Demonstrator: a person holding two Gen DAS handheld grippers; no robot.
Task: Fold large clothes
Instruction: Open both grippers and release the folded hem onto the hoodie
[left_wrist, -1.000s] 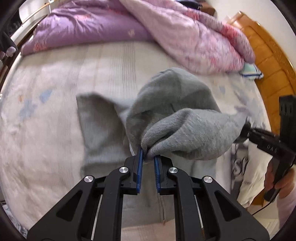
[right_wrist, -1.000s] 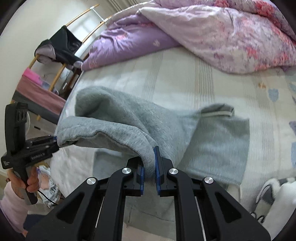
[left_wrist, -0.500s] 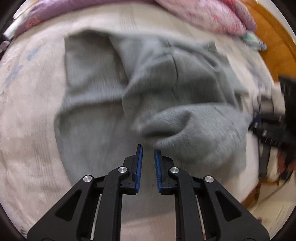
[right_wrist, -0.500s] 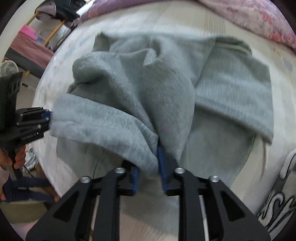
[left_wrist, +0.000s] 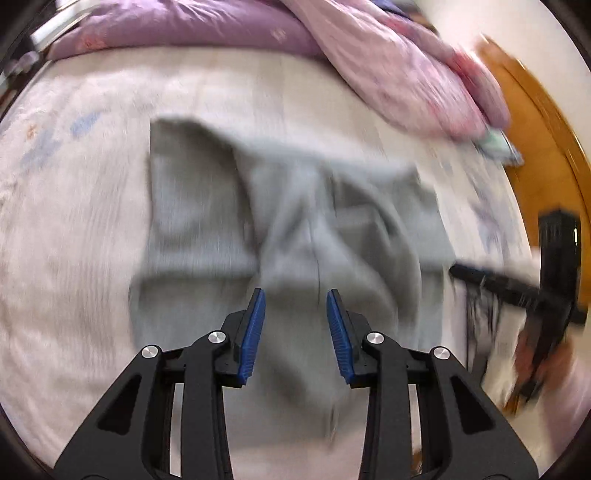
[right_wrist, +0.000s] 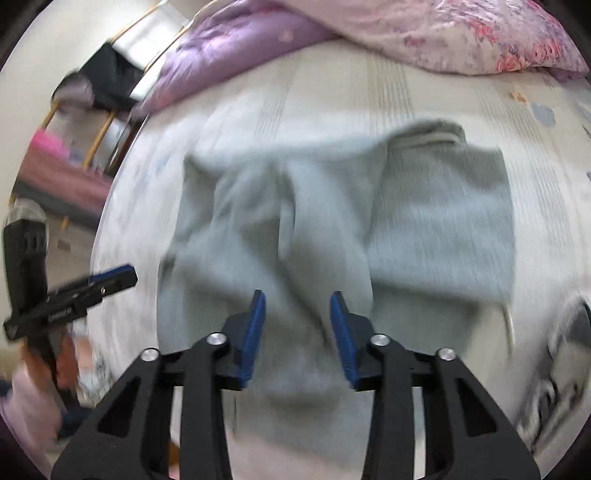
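Grey garment lies free (blurred); both grippers' jaws gape wide, holding nothing.

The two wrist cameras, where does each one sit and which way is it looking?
Left wrist: on the left tool, looking forward over the grey garment on the bed; the right tool shows at its right.
Right wrist: on the right tool, facing the same garment; the left tool shows at its left.
Shared: garment, purple quilt.

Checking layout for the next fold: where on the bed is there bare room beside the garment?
Bare sheet lies left of the grey garment, and a strip between it and the purple quilt. Its right side is crowded: the pink quilt and the bed edge sit close.
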